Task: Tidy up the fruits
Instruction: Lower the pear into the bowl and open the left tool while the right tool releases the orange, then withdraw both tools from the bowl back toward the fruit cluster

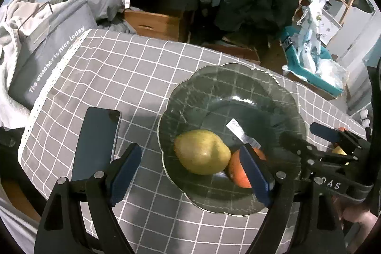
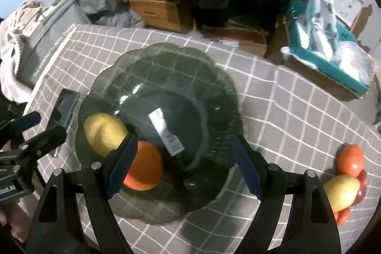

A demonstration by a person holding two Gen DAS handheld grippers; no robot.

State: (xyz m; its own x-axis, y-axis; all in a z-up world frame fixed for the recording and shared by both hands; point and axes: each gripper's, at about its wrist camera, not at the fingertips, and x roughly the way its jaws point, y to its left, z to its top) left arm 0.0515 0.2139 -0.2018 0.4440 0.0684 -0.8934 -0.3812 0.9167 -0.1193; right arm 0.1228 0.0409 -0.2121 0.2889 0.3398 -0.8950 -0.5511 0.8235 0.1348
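Fruits: pear and orange lie touching in glass plate at desk centre | right hand-held gripper released, empty over orange | left hand-held gripper spread, empty | step: orange just placed | next: fetch remaining fruit pile near desk's right edge

Orange part hidden by gripper finger, plate label unreadable

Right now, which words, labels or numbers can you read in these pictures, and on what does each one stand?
"The weather is nice today": grey bag, left of the table.
"DAS": strap on the right hand-held gripper, partly cut off.
White sticker in the glass plate: print too blurred.
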